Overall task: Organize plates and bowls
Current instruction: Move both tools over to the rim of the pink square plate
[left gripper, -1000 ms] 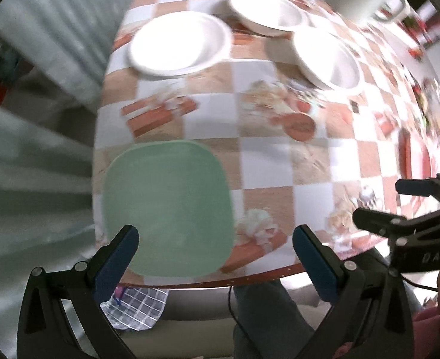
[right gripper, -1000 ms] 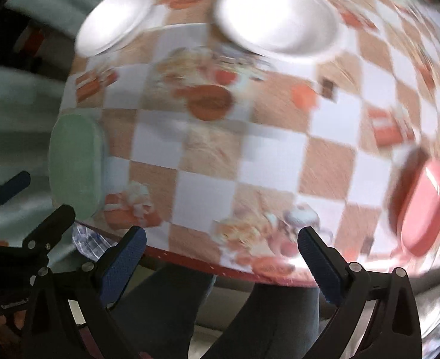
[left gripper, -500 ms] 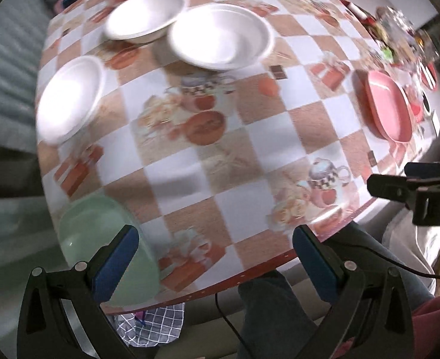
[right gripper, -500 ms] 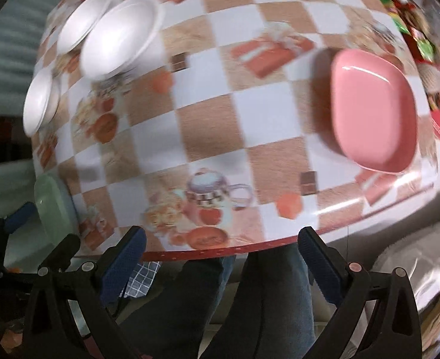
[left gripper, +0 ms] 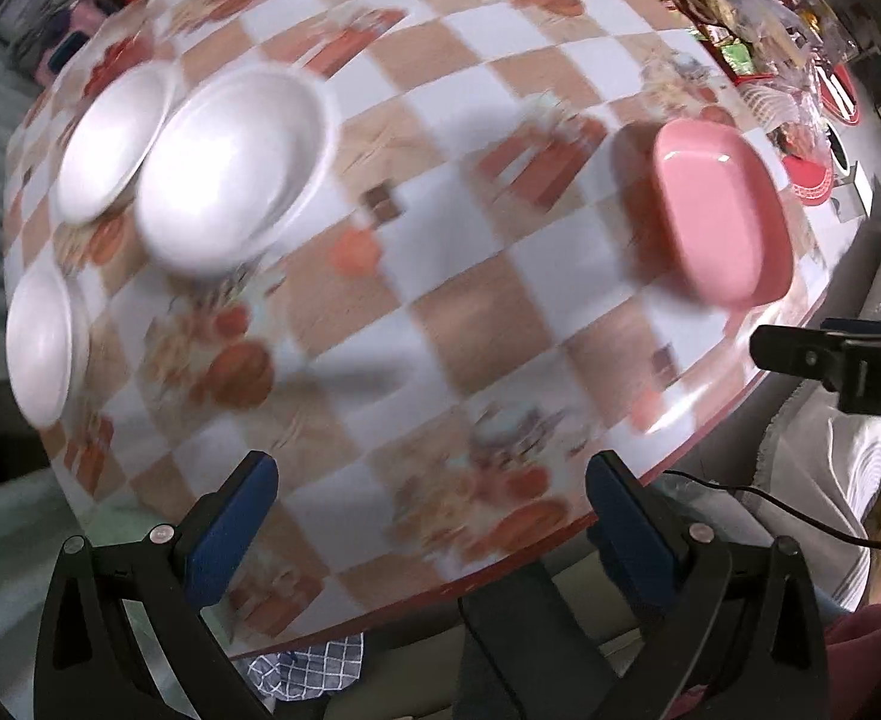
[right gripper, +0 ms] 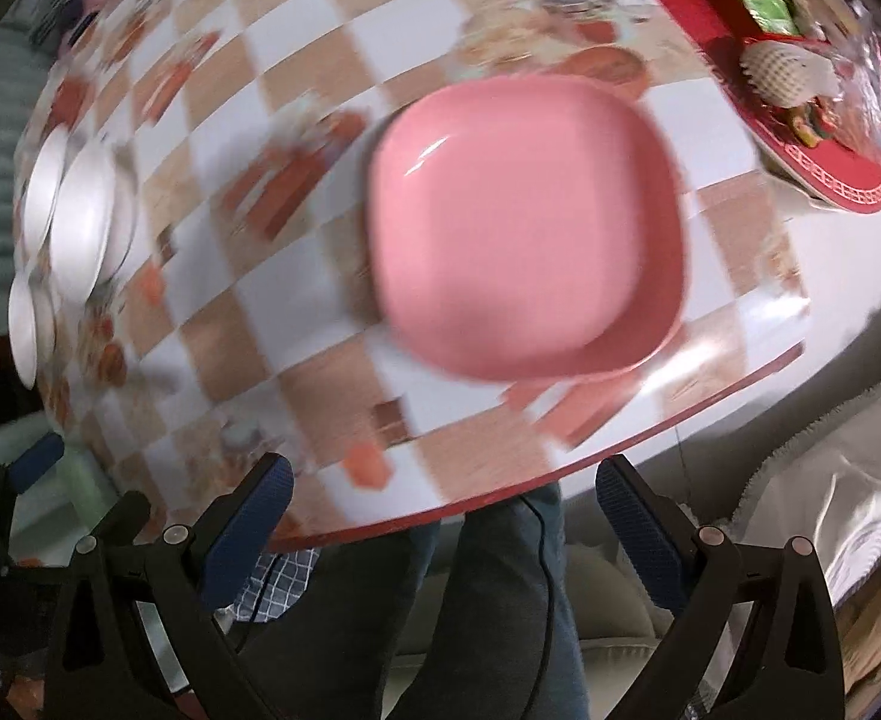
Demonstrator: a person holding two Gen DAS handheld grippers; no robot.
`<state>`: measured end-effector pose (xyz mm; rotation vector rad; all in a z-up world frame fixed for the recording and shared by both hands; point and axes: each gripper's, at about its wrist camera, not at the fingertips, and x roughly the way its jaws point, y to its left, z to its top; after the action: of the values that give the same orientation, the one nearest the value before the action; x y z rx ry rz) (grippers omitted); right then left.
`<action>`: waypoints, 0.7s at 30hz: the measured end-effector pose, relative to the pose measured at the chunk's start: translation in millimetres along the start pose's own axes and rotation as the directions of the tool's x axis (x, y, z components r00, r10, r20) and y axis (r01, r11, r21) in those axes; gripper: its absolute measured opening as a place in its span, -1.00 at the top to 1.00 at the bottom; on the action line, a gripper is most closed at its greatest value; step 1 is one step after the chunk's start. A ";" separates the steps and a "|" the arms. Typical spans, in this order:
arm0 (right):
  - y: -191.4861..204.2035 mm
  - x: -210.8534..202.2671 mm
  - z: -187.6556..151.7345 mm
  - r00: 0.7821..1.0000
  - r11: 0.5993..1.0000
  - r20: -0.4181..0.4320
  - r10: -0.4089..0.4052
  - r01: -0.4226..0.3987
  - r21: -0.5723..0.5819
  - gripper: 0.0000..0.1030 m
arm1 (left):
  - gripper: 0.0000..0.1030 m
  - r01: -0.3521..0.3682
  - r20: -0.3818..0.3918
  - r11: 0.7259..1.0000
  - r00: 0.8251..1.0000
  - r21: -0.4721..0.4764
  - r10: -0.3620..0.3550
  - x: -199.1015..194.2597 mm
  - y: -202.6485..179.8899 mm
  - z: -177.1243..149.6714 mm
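Observation:
A pink square plate (right gripper: 524, 216) lies on the checkered tablecloth (right gripper: 260, 312) near the table's front right edge, straight ahead of my right gripper (right gripper: 440, 528), which is open and empty. The same pink plate (left gripper: 722, 210) shows at the right in the left wrist view. Three white bowls sit at the left: a large one (left gripper: 230, 168), one behind it (left gripper: 110, 144) and one nearer the left edge (left gripper: 41, 348). My left gripper (left gripper: 428, 522) is open and empty over the front edge. The white bowls (right gripper: 80, 228) look thin at the far left in the right wrist view.
A red tray (right gripper: 824, 168) with snacks and wrappers stands at the back right of the table. A person's legs in dark trousers (right gripper: 488, 612) are under the front edge. A pale cushion (right gripper: 818, 492) lies at the right. The right gripper's body (left gripper: 848, 360) shows at the left view's right side.
Both views have swung to the right. The green plate has left the left view. The pink plate now sits centred ahead of the right gripper. Both grippers stay open.

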<state>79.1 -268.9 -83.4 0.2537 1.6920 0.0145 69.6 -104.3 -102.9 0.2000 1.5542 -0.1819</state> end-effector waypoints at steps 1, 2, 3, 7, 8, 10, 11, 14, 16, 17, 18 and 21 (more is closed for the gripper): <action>-9.4 -1.6 6.5 1.000 1.000 -0.003 0.002 -0.002 0.008 -0.97 | -0.99 -0.002 0.002 1.000 1.000 0.001 0.002 -1.3 -5.0 4.7; -14.6 -2.3 9.5 1.000 1.000 -0.005 0.003 -0.003 0.011 -0.97 | -0.99 -0.005 0.002 1.000 1.000 0.001 0.005 -2.2 -12.1 11.4; -20.1 -2.6 13.4 1.000 1.000 -0.007 0.004 -0.004 0.013 -0.97 | -0.99 -0.007 0.000 1.000 1.000 0.000 0.007 -2.0 -15.7 15.2; -47.4 -2.7 24.9 1.000 1.000 -0.023 0.008 -0.007 0.019 -0.97 | -0.99 -0.021 -0.022 1.000 1.000 -0.010 0.021 3.5 -39.8 32.6; -55.7 0.2 27.3 1.000 1.000 -0.030 0.005 -0.005 0.023 -0.97 | -0.99 -0.022 -0.025 1.000 0.999 -0.014 0.022 5.3 -44.0 36.0; -68.9 4.2 30.4 0.999 1.000 -0.040 -0.001 0.002 0.027 -0.97 | -0.99 -0.018 -0.036 0.999 0.999 -0.029 0.017 12.2 -53.5 43.6; -73.5 6.6 32.0 0.999 1.000 -0.045 -0.004 0.006 0.026 -0.97 | -0.99 -0.022 -0.043 0.999 0.999 -0.034 0.020 16.3 -56.4 47.1; -87.3 15.4 36.6 0.998 0.999 -0.061 -0.023 0.024 0.027 -0.97 | -0.99 -0.036 -0.051 0.998 0.998 -0.052 0.033 29.0 -69.1 57.9; -93.5 20.0 41.0 0.998 0.999 -0.063 -0.029 0.031 0.027 -0.97 | -0.99 -0.038 -0.049 0.997 0.998 -0.066 0.034 35.5 -75.5 65.3; -96.5 21.7 43.7 0.998 0.999 -0.058 -0.037 0.038 0.029 -0.97 | -0.99 -0.039 -0.044 0.996 0.998 -0.075 0.036 39.7 -79.1 69.9; -98.4 22.8 45.8 0.998 0.999 -0.054 -0.042 0.044 0.032 -0.97 | -0.99 -0.043 -0.041 0.996 0.998 -0.080 0.039 43.6 -82.2 73.6; -102.6 25.8 54.9 0.998 0.997 -0.041 -0.051 0.053 0.050 -0.97 | -0.99 -0.050 -0.034 0.995 0.998 -0.089 0.048 53.1 -90.1 83.8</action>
<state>113.8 -371.9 -132.4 0.2493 1.7398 -0.0629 129.7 -211.4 -156.5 0.1706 1.5842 -0.0702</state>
